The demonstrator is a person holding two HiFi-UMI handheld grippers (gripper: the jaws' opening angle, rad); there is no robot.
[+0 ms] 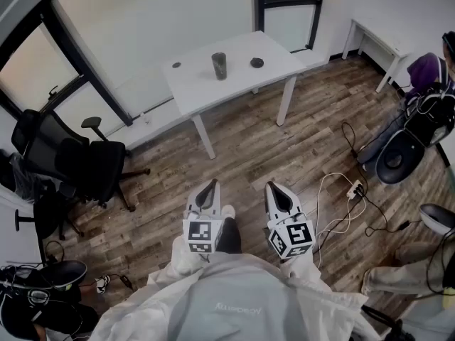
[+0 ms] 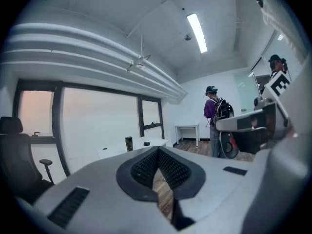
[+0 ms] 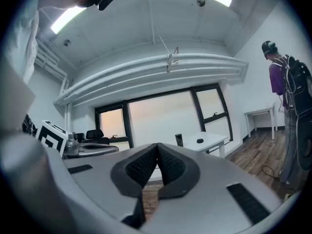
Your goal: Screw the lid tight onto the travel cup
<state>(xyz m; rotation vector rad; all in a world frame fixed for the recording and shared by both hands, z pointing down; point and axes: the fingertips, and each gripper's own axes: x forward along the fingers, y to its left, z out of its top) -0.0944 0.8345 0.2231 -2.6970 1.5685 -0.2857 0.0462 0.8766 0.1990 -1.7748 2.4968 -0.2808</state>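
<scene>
left gripper [image 1: 210,185], right gripper [image 1: 274,187]: jaws pressed together. ceiling lamp [image 2: 197,32] recorded in gripper views only; open floor [image 1: 249,155] before worktop [image 1: 199,85] bearing travel cup [image 1: 220,66].

**White room, wood floor**

A white table [image 1: 234,84] stands on the plank floor [image 1: 298,148] in front of tall, dark-framed windows [image 1: 142,20]. A black office chair [image 1: 85,162] sits to its left, by the glass. A second white table [image 1: 373,42] stands against the right wall [image 1: 405,6]. A strip light [image 2: 197,32] and white pipes [image 2: 87,52] run along the ceiling [image 2: 122,13].
</scene>
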